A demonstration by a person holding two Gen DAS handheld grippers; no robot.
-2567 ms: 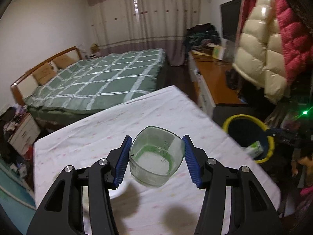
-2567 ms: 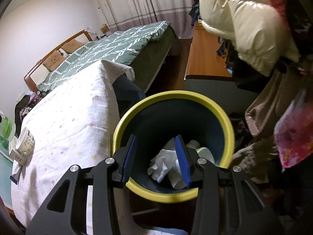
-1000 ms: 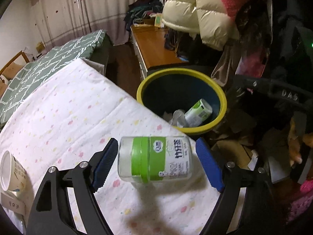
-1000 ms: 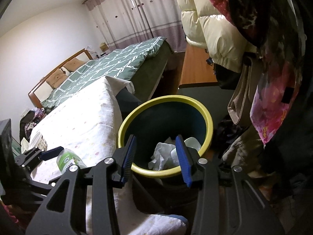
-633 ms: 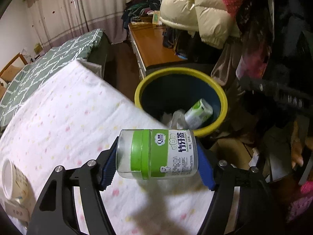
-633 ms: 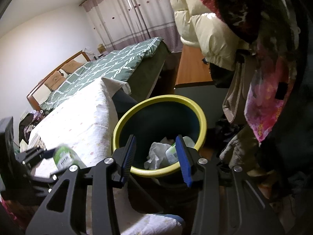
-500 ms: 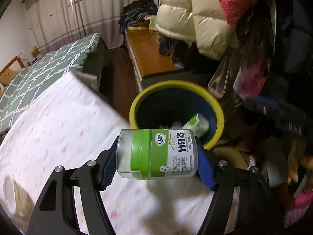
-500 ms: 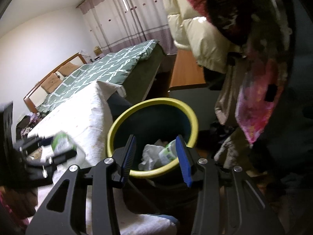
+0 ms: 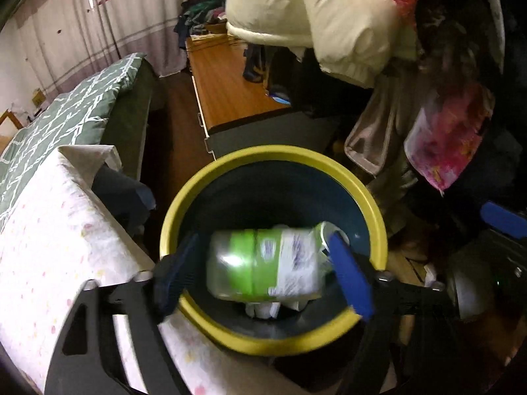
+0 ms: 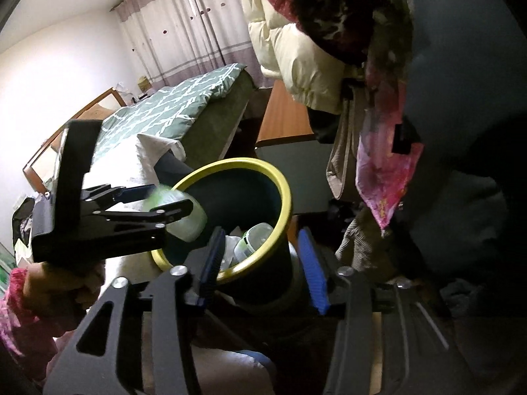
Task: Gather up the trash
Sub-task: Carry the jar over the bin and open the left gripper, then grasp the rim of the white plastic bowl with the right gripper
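In the left wrist view, my left gripper (image 9: 263,263) is open over the yellow-rimmed dark bin (image 9: 204,322). A clear jar with a green label (image 9: 263,263), blurred, sits between the spread fingers above the bin's mouth. The right wrist view shows the same jar (image 10: 182,217) at the bin's rim (image 10: 283,197), beside my left gripper (image 10: 164,200). My right gripper (image 10: 263,263) is open and empty, close to the bin's near side. Crumpled paper and a bottle (image 10: 253,240) lie inside the bin.
The table with a white dotted cloth (image 9: 42,247) is at the left of the bin. A wooden cabinet (image 9: 227,82) and hanging coats (image 9: 316,16) stand behind and to the right. A green bed (image 9: 66,115) is at the far left.
My left gripper carried the jar from over the table to above the bin, then opened; the jar is blurred between its fingers. My right gripper drew back slightly, staying open.
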